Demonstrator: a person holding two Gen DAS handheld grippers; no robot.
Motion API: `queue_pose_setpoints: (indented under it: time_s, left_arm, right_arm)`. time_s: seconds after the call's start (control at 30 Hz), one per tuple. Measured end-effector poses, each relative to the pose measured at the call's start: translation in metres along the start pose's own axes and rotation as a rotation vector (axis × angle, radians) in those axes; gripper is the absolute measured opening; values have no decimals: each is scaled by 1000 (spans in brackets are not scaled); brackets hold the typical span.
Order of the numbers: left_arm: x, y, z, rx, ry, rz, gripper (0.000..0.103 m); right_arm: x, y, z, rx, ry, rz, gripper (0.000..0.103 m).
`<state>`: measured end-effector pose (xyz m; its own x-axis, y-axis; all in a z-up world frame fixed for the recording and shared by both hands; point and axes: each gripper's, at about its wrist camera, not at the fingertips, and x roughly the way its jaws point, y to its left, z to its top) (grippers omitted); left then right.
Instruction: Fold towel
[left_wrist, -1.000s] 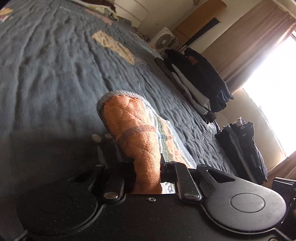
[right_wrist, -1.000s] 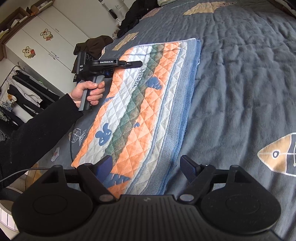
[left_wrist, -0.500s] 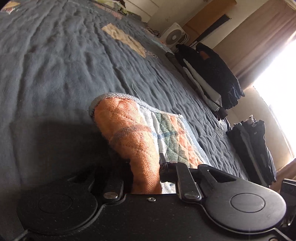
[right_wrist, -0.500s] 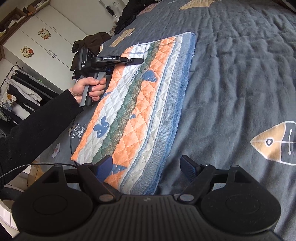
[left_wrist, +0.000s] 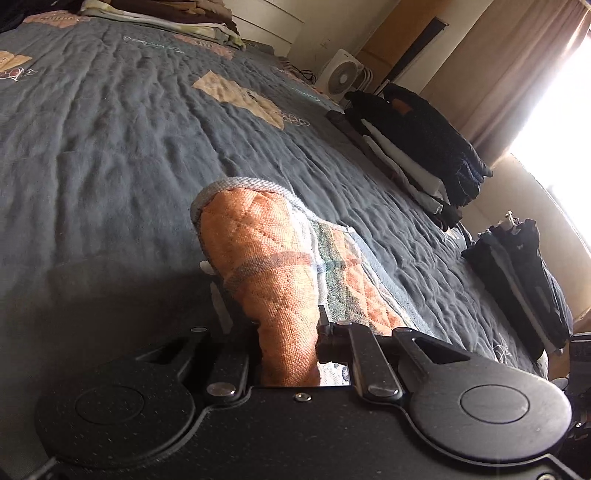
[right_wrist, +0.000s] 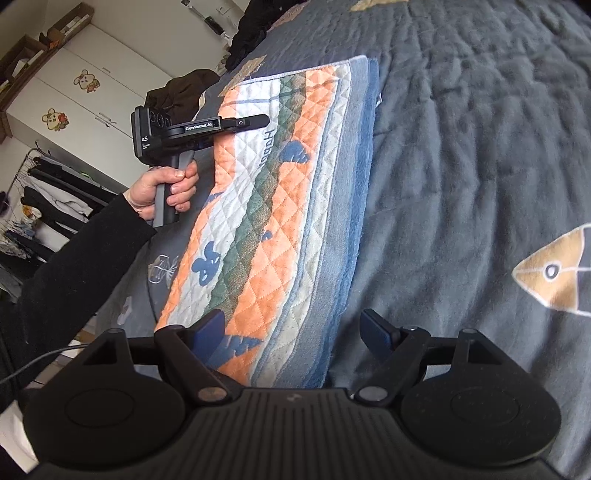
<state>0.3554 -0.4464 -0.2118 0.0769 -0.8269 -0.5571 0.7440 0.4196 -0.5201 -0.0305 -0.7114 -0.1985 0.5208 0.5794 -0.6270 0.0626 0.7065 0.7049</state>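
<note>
- The towel (right_wrist: 280, 206) lies stretched along my dark grey quilted bedspread (right_wrist: 480, 155), a long rectangle of diamond-stitched cloth with wavy bands of orange, white, green and cream, blue cartoon shapes scattered on it, and a plush blue layer showing along its right-hand edge.
- My left gripper (left_wrist: 288, 332) is clenched on the towel's far corner; through its own camera the coarse orange weave bulges up between the closed fingers, rimmed by a grey woven binding.
- From my right wrist camera I see that same left gripper (right_wrist: 255, 120), black with a white label, reaching level over the towel's left edge, and my left hand (right_wrist: 166, 188) wrapped round its grey handle, a black sleeve (right_wrist: 74, 266) behind it.
- My right gripper (right_wrist: 295, 332) is released, its two blue-padded fingers (right_wrist: 212, 325) spread wide; the near end of the towel sits between them, and I cannot tell whether either pad touches the cloth.
- The bedspread is puckered and wrinkled, with a tan and white fish patch (right_wrist: 554, 269) off to my right.
- Folded dark clothes (left_wrist: 424, 147) are stacked at the bed's far edge, a white fan (left_wrist: 343, 74) beyond them, and tan curtains (left_wrist: 517, 74) hang beside a bright window.
- White wardrobe doors with cartoon stickers (right_wrist: 86, 79) stand behind my left hand.
</note>
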Motion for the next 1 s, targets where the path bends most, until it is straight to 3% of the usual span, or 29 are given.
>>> queue_pose_setpoints:
  time_s: [0.17,0.33,0.43,0.47,0.53,0.9,1.0]
  left_arm:
    - [3,5,0,-2,15,8,13]
    - [8,9,-4,-12,14,12,13]
    - [10,13,-7,-22,7,7,14]
    - [10,13,-7,-25,5,6,14]
    - [11,14,-8,-28,1,5,14]
    - [12,18,-9,-38,-5,-9,15]
    - [12,19,-10,-45,-9,-14,15]
  right_arm:
    - [9,-25,11,74,116,35,79]
    - [20,-39,17,104,172,100,82]
    - [25,-31,19,86,185,119,102]
    - [30,-26,19,69,188,116,103]
    - [37,-19,20,52,193,125,103]
    - [57,-19,33,163,203,370,103]
    - [58,-13,33,173,184,371,103]
